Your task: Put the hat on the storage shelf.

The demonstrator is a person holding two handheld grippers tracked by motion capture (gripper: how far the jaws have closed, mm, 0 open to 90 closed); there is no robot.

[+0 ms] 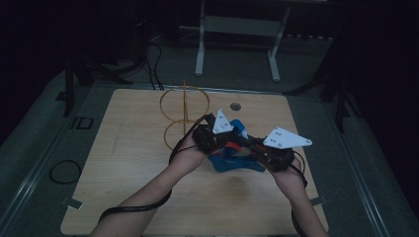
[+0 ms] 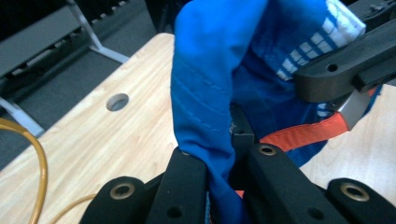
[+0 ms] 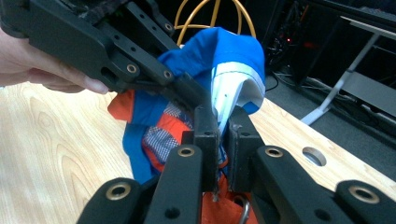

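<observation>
Fingers [image 2: 187, 182] of both grippers are pinching a crumpled blue cloth bag [image 1: 236, 160] with orange trim, holding it above the wooden counter [image 1: 128, 163].

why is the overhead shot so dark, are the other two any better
The high view is underexposed: the room behind is near black and the blue garment looks dull. The left gripper view is brighter, the fabric vivid, though the near claw is soft. The right gripper view is also well lit, with clear wood grain on the table.

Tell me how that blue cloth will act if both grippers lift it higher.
The cloth is probably floppy: it folds and drapes between the left gripper and right gripper. Likely light, since it bunches thinly. The free part would probably sag.
</observation>
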